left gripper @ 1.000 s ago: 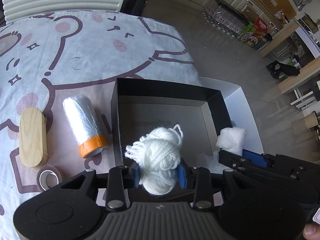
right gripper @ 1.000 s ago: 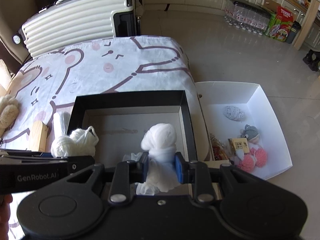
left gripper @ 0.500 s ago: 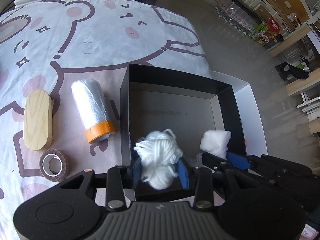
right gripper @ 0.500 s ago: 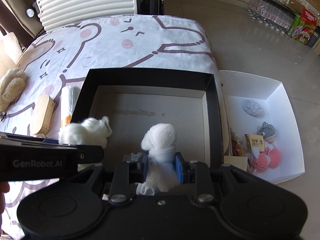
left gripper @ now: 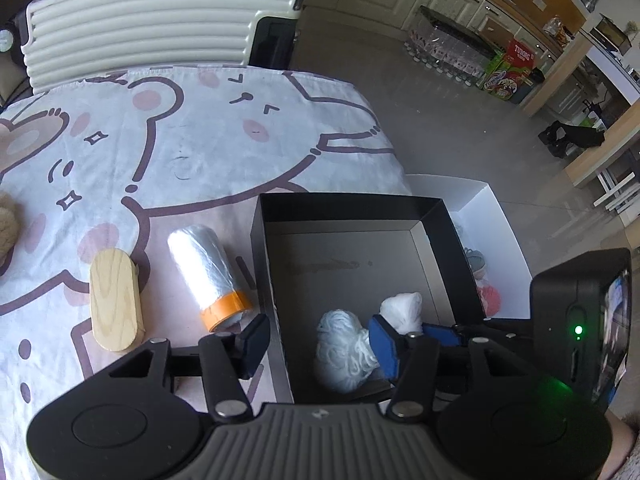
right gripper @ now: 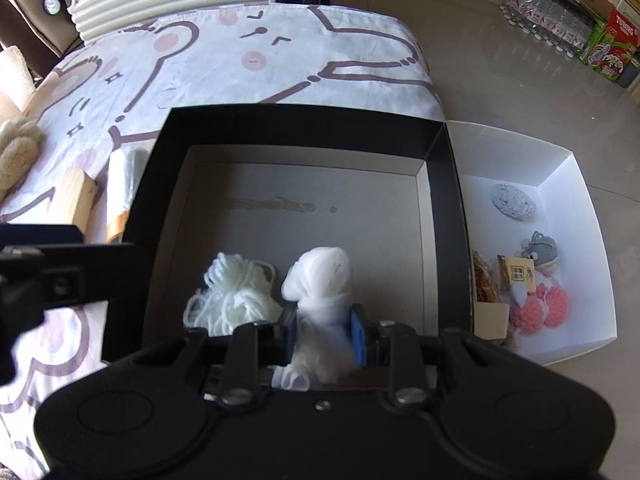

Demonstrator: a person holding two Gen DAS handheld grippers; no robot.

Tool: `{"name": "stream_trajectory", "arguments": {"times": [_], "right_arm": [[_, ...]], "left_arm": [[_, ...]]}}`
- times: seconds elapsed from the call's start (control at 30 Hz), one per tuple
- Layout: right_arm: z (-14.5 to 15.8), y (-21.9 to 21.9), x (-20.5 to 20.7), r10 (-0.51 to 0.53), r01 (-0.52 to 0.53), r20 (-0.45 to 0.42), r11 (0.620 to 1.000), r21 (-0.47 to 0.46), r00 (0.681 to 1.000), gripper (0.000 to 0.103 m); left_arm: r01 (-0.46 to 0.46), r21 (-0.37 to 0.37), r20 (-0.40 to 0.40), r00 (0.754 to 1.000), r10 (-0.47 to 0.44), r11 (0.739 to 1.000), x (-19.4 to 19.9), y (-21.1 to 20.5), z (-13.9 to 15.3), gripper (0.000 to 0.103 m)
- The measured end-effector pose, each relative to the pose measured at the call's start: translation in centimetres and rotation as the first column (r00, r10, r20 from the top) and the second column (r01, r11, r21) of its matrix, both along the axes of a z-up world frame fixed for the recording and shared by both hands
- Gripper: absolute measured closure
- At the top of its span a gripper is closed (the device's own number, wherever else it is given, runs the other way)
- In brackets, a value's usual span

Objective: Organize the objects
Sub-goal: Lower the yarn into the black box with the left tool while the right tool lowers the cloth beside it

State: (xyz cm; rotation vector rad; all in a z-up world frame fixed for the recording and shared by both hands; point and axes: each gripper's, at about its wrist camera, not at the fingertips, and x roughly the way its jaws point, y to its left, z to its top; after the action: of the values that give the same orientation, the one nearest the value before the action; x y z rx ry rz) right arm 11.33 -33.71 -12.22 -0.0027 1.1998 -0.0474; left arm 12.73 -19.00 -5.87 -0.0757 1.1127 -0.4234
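I am sorting soft things into the black box [right gripper: 438, 184], which is sitting at the near edge of the table, so both my grippers are working over its near side. My left gripper [left gripper: 320, 344] is standing with its jaws spread wide and holding nothing; the white yarn ball [left gripper: 344, 350] is lying loose on the box floor beneath them, which I take to mean it is already placed. My right gripper [right gripper: 323, 330] is keeping its jaws closed on the tail of the white gauzy bundle [right gripper: 320, 272], whose bulb is sitting just beside the yarn, perhaps touching it. I judge it is ready to let go, packing the two together.

Waiting outside the box on the left are a plastic film roll [left gripper: 206, 276] with an orange end and a wooden block [left gripper: 114, 304], near each other. The table is wearing a cartoon bear cloth [left gripper: 200, 136]. Beside the table a white box [right gripper: 568, 200] is resting on the tiled floor, already holding small knitted toys. A ribbed cream suitcase [left gripper: 152, 16] is standing behind the table, with kitchen cabinets beyond.
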Motion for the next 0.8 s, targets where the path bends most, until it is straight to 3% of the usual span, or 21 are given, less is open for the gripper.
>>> {"name": "stream_trajectory", "arguments": {"times": [0.17, 0.3, 0.47, 0.6, 0.73, 0.8], "right_arm": [[-1.0, 1.0, 0.4, 0.020, -0.020, -0.023, 0.999, 0.026, 1.000, 0.074], [-1.2, 2.2, 0.7, 0.052, -0.049, -0.027, 0.994, 0.097, 0.998, 0.074], [-1.1, 2.7, 0.5, 0.051, -0.049, -0.029, 0.997, 0.065, 0.998, 0.071], [-0.4, 2.1, 0.1, 0.030, -0.030, -0.006, 1.000, 0.010, 1.000, 0.052], [0.9, 1.0, -0.6, -0.011, 0.010, 0.040, 1.000, 0.010, 0.999, 0.030], [1.6, 0.6, -1.0, -0.029, 0.029, 0.058, 1.000, -0.002, 0.998, 0.028]], "left_arm": [[-0.004, 0.011, 0.012, 1.000, 0.004, 1.000, 0.1, 1.0, 0.0, 0.047], [-0.008, 0.018, 0.012, 1.000, 0.008, 1.000, 0.2, 1.5, -0.1, 0.047], [-0.005, 0.023, 0.006, 1.000, 0.005, 1.000, 0.3, 1.5, -0.5, 0.047], [0.004, 0.031, 0.012, 1.000, -0.005, 0.999, 0.2, 1.3, -0.6, 0.047], [0.010, 0.054, 0.034, 0.999, -0.012, 0.998, 0.0, 1.2, -0.6, 0.047], [0.016, 0.080, 0.053, 0.998, -0.021, 0.997, -0.1, 1.1, -0.6, 0.047]]}}
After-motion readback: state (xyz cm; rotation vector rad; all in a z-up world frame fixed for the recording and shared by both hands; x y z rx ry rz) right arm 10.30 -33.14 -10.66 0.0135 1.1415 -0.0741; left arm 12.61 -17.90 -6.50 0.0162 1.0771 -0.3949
